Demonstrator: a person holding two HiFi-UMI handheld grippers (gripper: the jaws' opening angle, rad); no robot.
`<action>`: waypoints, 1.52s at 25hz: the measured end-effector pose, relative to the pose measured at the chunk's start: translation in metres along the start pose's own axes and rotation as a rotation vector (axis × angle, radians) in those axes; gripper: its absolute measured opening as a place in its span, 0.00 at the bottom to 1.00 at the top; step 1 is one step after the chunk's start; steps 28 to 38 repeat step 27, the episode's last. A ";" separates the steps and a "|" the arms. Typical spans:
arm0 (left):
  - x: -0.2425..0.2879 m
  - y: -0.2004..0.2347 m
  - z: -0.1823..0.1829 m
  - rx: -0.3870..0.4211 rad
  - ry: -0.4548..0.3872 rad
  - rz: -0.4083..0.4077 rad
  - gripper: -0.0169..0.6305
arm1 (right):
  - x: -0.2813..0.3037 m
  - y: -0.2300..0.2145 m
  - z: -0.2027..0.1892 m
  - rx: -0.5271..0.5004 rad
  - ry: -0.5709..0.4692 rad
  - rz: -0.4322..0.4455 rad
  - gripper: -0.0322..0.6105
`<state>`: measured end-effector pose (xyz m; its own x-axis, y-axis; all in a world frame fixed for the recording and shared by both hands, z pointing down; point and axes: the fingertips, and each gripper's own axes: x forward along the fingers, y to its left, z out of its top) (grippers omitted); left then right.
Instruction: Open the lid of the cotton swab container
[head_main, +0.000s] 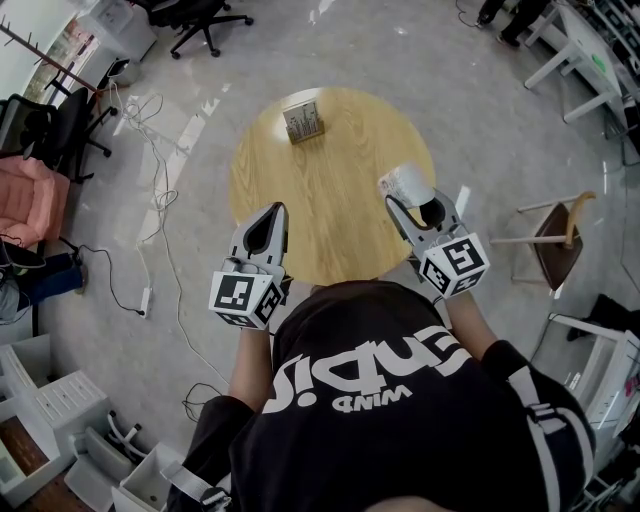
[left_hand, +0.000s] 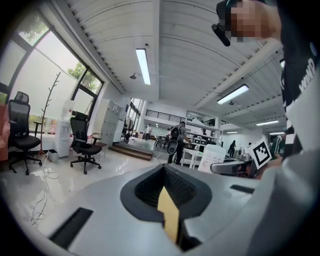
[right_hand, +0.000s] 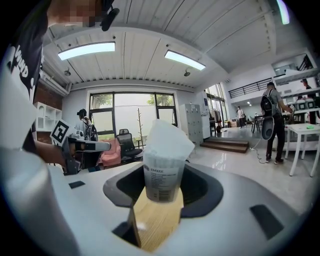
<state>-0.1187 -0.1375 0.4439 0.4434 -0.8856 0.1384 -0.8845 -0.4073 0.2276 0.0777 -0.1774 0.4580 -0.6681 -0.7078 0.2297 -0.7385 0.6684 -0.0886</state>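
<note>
The left gripper hovers over the near-left edge of the round table, its jaws pressed together on nothing. A small box stands at the table's far side. Over the table's right edge, the right gripper holds its jaws wide around the cotton swab container, gripping the labelled body. The white lid sits skewed on top; whether it is unlatched cannot be told. The step looks like steadying the container. Next, the empty left gripper likely must cross over, part its jaws and lift the lid's edge.
</note>
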 end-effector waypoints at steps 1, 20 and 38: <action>0.000 0.001 0.000 0.000 0.000 0.002 0.04 | 0.001 0.000 0.000 -0.004 0.000 -0.003 0.35; -0.006 0.002 0.001 -0.010 0.004 0.009 0.04 | 0.004 0.008 -0.003 -0.020 0.018 0.018 0.35; -0.011 0.001 -0.001 -0.014 0.010 0.019 0.04 | 0.002 0.011 -0.004 -0.024 0.023 0.025 0.35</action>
